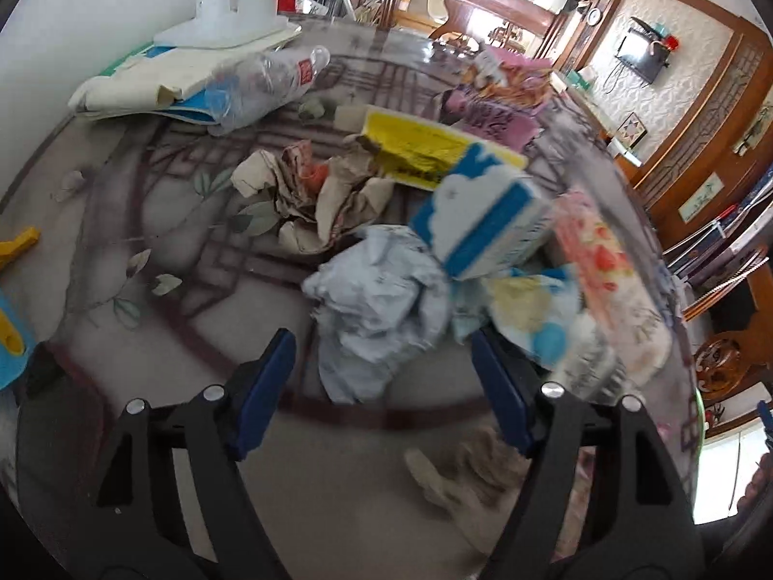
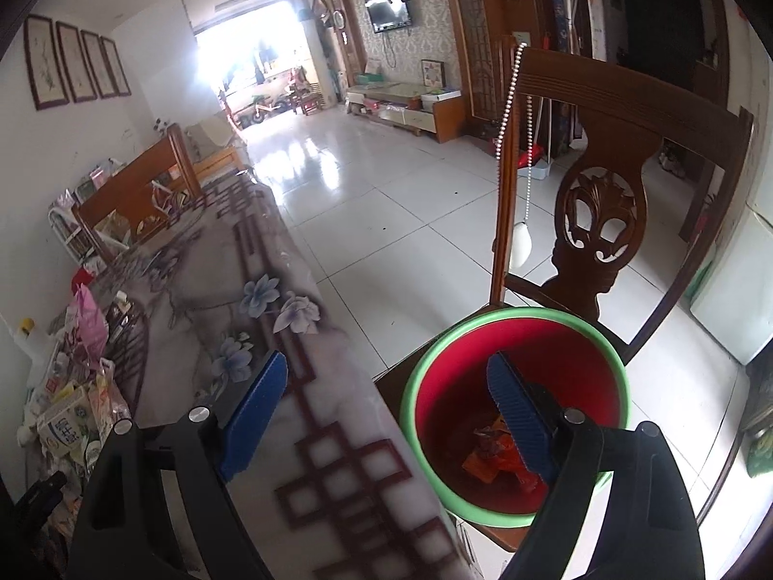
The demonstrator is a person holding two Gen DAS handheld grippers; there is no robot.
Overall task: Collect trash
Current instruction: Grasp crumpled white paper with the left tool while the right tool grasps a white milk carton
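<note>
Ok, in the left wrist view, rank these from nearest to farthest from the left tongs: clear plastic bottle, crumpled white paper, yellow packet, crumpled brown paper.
1. Crumpled white paper: just ahead of the open left tongs, centre.
2. Crumpled brown paper: behind it, mid-table.
3. Yellow packet: slightly farther, to the right.
4. Clear plastic bottle: far back, left, lying on its side.
</note>
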